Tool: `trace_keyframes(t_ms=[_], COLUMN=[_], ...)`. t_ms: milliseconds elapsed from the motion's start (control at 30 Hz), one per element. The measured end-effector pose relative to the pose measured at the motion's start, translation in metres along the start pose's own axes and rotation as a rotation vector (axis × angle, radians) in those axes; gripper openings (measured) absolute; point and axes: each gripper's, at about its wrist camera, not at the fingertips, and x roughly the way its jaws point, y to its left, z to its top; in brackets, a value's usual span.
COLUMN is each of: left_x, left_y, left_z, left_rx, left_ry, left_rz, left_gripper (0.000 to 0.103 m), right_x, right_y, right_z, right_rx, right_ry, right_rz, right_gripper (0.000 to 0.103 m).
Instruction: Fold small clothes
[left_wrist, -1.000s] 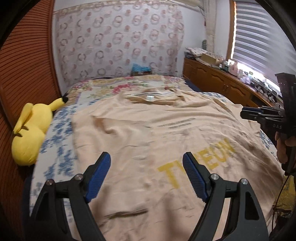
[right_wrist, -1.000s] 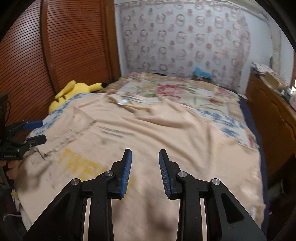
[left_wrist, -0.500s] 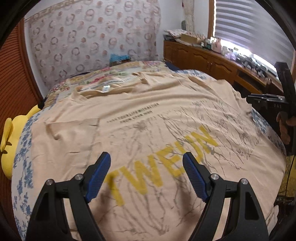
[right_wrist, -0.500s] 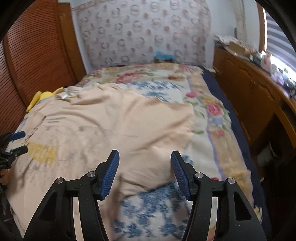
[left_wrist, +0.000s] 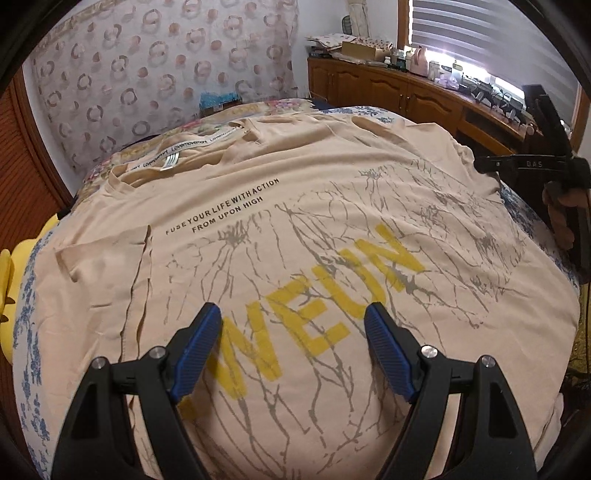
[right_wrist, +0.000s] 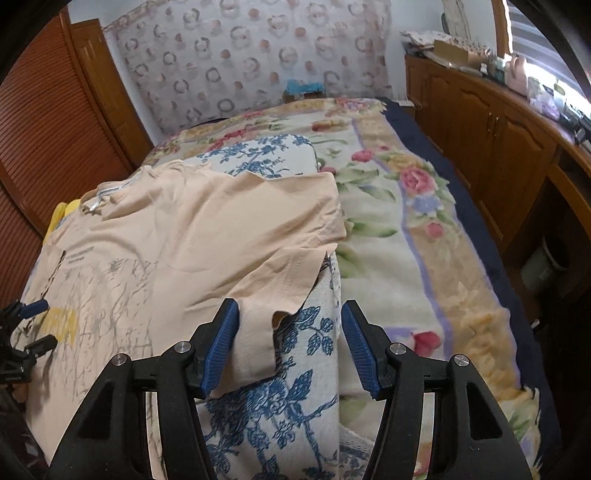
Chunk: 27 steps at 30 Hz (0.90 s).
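A beige T-shirt (left_wrist: 295, 206) with yellow letters and grey crack print lies spread face up on the bed, collar at the far end. My left gripper (left_wrist: 293, 334) is open and empty, hovering over the yellow letters near the hem. In the right wrist view the shirt (right_wrist: 192, 236) covers the left of the bed, its right sleeve (right_wrist: 303, 206) reaching toward the middle. My right gripper (right_wrist: 290, 343) is open and empty, just above the shirt's right side edge. It also shows in the left wrist view (left_wrist: 524, 164), at the right.
The bed carries a blue-flowered cover (right_wrist: 280, 406) and a rose-patterned blanket (right_wrist: 399, 229). A yellow plush toy (left_wrist: 7, 273) lies at the bed's left edge. Wooden cabinets (right_wrist: 498, 140) with clutter on top run along the right. A louvred wooden door (right_wrist: 55, 110) stands at left.
Both grippers have swung right across the shirt. The right gripper has opened wider and now sits over the shirt's right edge. The left gripper has moved closer over the yellow letters.
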Motion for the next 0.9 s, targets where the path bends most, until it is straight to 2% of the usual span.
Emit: trace_keyframes(t_ms=[100,333,567,633,767,800,833,900], left_x=[0.001,0.001,0.002,0.002,0.001,0.001,0.001,0.001], left_y=[0.004,0.001,0.002,0.002,0.002,0.002,0.002,0.002], left_z=[-0.001,-0.002,-0.001,-0.001,-0.001,-0.001,-0.001,-0.002], left_rx=[-0.021,-0.017,-0.018,-0.018,-0.018,-0.019,-0.019,-0.02], left_ry=[0.005,0.004,0.004,0.005,0.005,0.005,0.005,0.001], left_rz=[-0.023,-0.019,-0.019,-0.02,-0.02,-0.02,-0.021,-0.018], left_gripper=[0.081,0.082,0.082,0.082,0.082,0.082,0.082,0.082], right_x=[0.004,-0.003,-0.015,-0.015,-0.004,-0.004,-0.004,-0.005], right_y=[0.0,0.013,0.014,0.016,0.02,0.022,0.024,0.028], right_z=[0.002,-0.003,-0.004,-0.004,-0.005,-0.005,-0.003,0.0], right_rx=[-0.002,-0.101,-0.088,-0.081,-0.089,-0.097,-0.106,-0.103], right_ry=[0.022,-0.015,-0.051,-0.04,0.01,0.011,0.023,0.038], right_rz=[0.003,-0.083,-0.045,-0.025,-0.05,-0.062,-0.064,-0.035], right_gripper=[0.045,0.032,0.031,0.031,0.03,0.025,0.005,0.003])
